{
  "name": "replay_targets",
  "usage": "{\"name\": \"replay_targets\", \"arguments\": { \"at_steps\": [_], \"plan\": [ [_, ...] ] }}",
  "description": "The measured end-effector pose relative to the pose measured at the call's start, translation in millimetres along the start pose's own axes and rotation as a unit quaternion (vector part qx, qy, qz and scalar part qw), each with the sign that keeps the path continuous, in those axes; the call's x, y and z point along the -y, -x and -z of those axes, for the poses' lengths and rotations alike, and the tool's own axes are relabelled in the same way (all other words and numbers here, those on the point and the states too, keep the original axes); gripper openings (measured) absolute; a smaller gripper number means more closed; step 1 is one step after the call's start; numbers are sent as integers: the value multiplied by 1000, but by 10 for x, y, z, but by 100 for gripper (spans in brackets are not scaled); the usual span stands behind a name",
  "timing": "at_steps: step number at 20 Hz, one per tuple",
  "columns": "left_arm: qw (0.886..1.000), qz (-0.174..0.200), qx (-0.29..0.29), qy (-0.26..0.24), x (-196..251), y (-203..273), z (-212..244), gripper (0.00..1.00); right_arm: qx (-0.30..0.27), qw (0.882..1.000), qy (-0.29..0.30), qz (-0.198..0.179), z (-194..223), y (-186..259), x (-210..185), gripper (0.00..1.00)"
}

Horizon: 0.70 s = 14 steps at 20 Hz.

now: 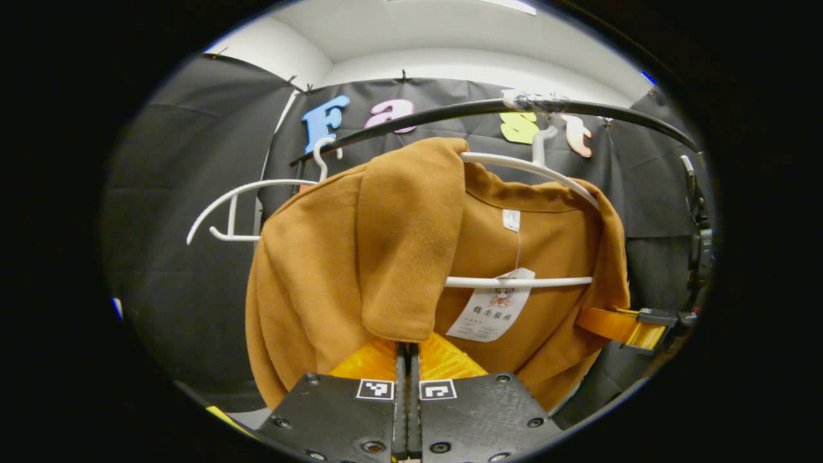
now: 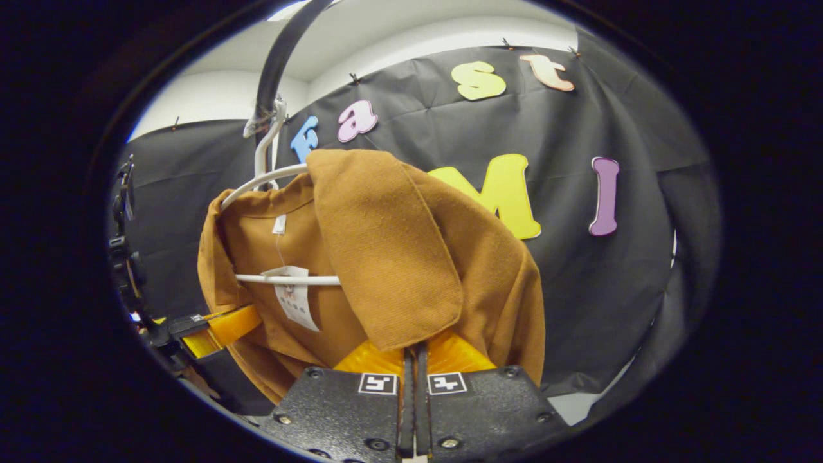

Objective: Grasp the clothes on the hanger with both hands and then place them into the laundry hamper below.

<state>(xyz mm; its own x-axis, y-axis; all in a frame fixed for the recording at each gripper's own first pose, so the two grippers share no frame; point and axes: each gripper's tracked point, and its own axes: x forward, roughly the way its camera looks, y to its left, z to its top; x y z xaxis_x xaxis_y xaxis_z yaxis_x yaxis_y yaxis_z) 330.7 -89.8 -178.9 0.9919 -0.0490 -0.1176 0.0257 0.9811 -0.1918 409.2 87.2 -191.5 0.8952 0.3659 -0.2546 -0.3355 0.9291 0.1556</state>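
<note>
A brown jacket hangs on a white hanger from a black rail. My left gripper is shut, and the lower edge of a folded lapel is pinched between its yellow pads. My right gripper shows farther off, clamped on the jacket's far edge. In the right gripper view the same jacket drapes over the hanger. There my right gripper is shut on the other lapel's bottom edge. At the jacket's left side is the left gripper.
An empty white hanger hangs on the rail to the left of the jacket. A paper tag dangles inside the collar. Black cloth walls close in behind and on both sides.
</note>
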Motion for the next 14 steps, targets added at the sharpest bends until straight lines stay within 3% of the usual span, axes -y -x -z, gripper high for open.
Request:
{"name": "replay_targets", "arguments": {
  "at_steps": [2,4,9,13,14],
  "plan": [
    [1000,20,6,17,138,64,-2,0,0,1000,1,2,-4,3,-7,5],
    [998,51,-14,24,342,-24,106,29,-1,1000,10,5,-19,14,0,4],
    [1000,1,-12,-12,272,-149,140,100,-6,1000,8,4,-10,16,-1,4],
    [998,-58,-17,-10,-73,-128,153,36,-3,1000,13,4,-30,22,-4,5],
    [999,-51,-18,-6,-78,-146,153,17,-3,1000,15,5,-13,29,-6,4]
  ]
}}
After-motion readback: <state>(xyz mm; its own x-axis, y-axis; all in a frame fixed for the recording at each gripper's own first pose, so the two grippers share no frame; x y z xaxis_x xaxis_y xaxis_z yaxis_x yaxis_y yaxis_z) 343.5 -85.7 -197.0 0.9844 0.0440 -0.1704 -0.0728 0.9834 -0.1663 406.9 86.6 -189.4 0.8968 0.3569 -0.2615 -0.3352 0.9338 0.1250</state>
